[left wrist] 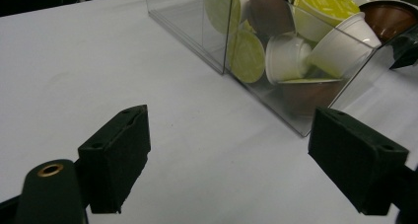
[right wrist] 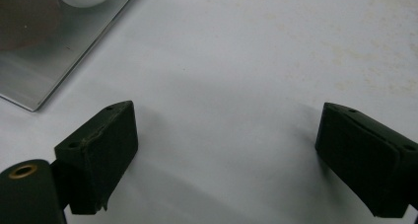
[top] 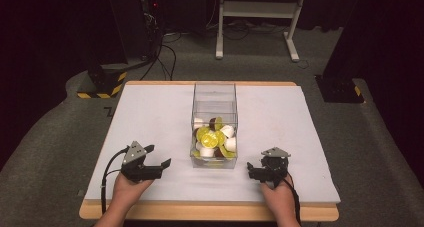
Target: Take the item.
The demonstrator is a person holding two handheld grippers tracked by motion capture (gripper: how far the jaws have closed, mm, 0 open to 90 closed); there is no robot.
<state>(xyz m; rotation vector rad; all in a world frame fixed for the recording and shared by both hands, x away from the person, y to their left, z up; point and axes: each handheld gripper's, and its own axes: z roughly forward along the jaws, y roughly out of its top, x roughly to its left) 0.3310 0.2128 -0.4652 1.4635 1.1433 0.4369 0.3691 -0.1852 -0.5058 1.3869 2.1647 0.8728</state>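
A clear plastic box (top: 214,124) is seen standing at the middle of the white-covered worktop (top: 150,117), with its long side running away from the person. Its near half is filled with coffee capsules (top: 215,137) in white, yellow and brown, piled loosely. The left tool (top: 159,157) is held low over the worktop just left of the box's near end, its jaws spread wide with nothing between them. The right tool (top: 250,169) is held just right of the box's near corner, likewise spread and empty. In the left gripper view the capsules (left wrist: 291,41) are seen through the box wall (left wrist: 197,21).
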